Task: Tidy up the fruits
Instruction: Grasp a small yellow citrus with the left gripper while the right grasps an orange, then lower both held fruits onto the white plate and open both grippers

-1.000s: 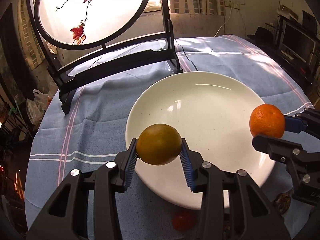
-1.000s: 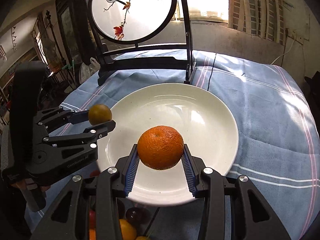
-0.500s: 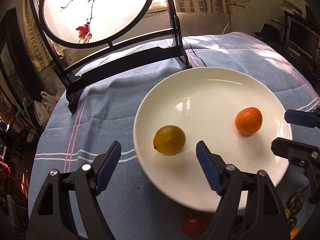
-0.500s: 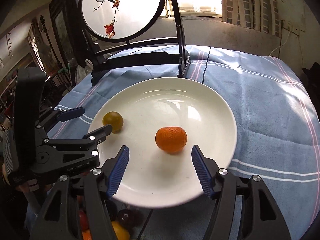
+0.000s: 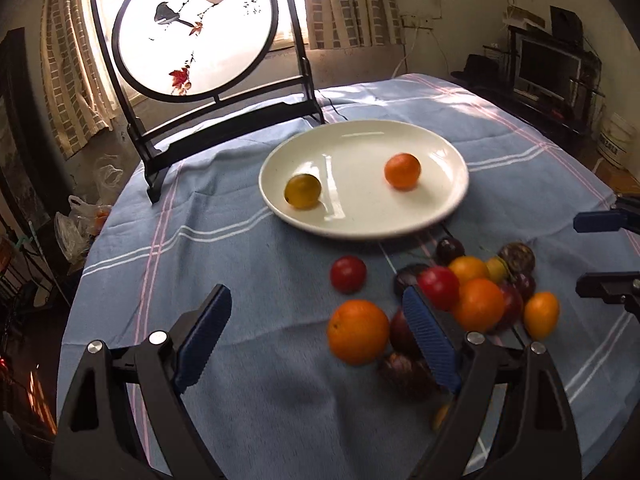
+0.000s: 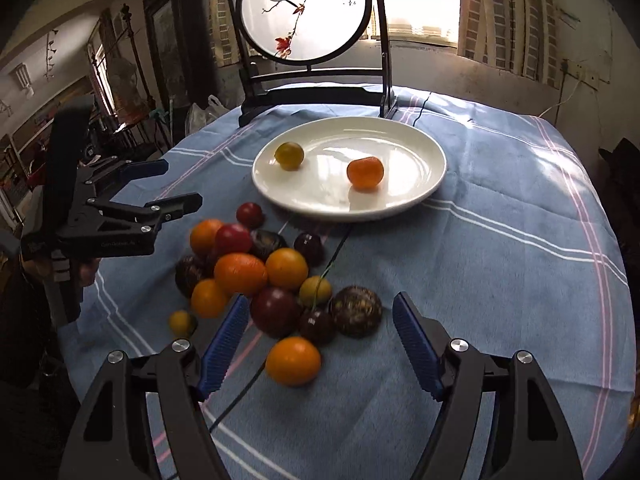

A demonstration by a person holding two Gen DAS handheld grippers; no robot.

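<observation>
Two pairs of jaws, both just spread and empty; my left gripper point(image 5: 316, 336) has the big orange point(image 5: 358, 332) between its pads, my right gripper point(image 6: 318, 344) a smaller orange point(image 6: 293, 361).

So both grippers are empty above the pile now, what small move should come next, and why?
Probably lower the left gripper onto the big orange and close. Its jaws, just opened, stand empty, with that orange lying between them. Only two fruits are on the white plate, and the pile on the cloth is still large.
</observation>
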